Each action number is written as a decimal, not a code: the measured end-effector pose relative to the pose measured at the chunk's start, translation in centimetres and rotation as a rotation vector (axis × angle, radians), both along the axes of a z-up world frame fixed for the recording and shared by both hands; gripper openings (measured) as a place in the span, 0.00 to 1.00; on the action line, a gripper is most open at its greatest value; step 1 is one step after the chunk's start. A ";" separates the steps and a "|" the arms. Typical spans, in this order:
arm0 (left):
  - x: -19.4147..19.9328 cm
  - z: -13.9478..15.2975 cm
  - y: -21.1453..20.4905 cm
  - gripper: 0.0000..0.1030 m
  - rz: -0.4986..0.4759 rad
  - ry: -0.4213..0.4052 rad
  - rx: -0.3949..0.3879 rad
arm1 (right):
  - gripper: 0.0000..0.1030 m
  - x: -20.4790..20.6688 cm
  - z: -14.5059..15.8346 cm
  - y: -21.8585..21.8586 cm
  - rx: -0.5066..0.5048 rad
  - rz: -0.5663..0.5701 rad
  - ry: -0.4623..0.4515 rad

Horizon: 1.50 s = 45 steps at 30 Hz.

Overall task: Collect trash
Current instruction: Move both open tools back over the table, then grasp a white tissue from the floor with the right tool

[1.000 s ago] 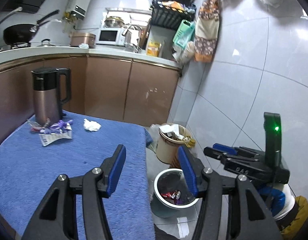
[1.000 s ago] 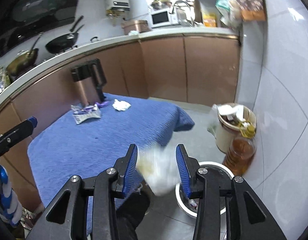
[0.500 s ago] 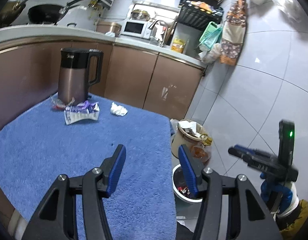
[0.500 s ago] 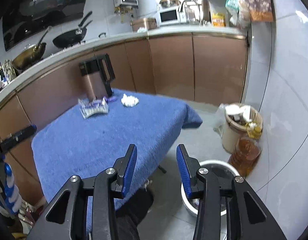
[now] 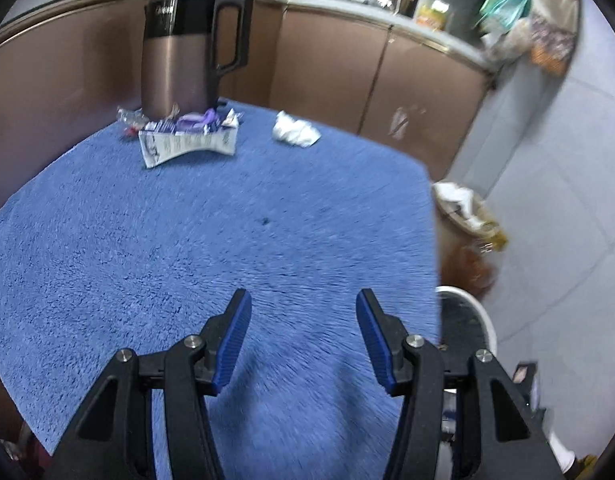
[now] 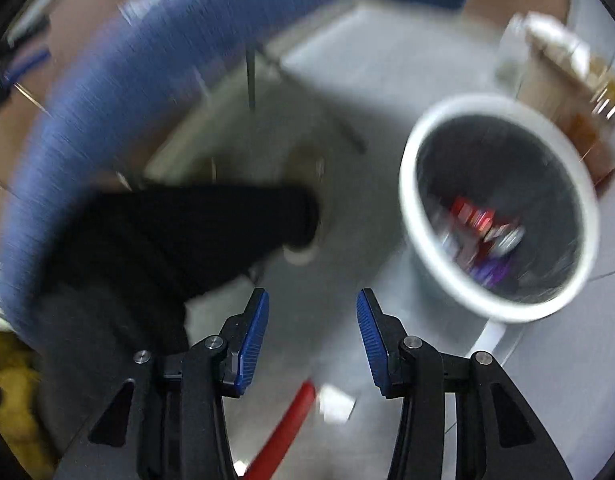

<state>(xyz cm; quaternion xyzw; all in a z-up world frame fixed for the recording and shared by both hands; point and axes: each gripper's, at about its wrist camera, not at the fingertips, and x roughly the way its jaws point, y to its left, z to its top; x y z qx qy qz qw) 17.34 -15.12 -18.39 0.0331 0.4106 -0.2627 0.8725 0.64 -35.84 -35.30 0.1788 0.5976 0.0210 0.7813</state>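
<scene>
In the left wrist view, a flattened white wrapper with purple scraps on it lies on the blue cloth table in front of a brown kettle. A crumpled white tissue lies to its right. My left gripper is open and empty above the near part of the table. In the right wrist view, a white trash bin stands on the floor with colourful wrappers inside. My right gripper is open and empty, above the floor left of the bin. That view is blurred.
The bin's rim shows beyond the table's right edge, with a tan bucket full of rubbish behind it. Brown cabinets stand behind the table. In the right wrist view a dark trouser leg and a red stick show on the floor.
My left gripper has moved forward over the table toward the wrapper and tissue. My right gripper has tipped down from the table toward the floor and bin. The white scrap between its fingers is gone.
</scene>
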 end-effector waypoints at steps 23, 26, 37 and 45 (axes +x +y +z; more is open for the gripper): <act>3.5 -4.6 -1.6 0.56 0.036 0.029 0.072 | 0.46 -7.5 -29.7 4.0 0.348 0.092 0.667; 3.5 -4.6 -1.6 0.57 0.035 0.029 0.070 | 0.48 -10.3 -31.3 3.4 0.441 -0.027 0.731; 3.3 -4.5 -1.6 0.59 0.024 0.034 0.054 | 0.55 -16.7 -34.6 -0.3 0.649 -0.487 0.802; 3.2 -4.7 -2.0 0.62 0.017 0.029 0.073 | 0.56 -16.8 -36.7 -0.7 0.662 -0.669 0.775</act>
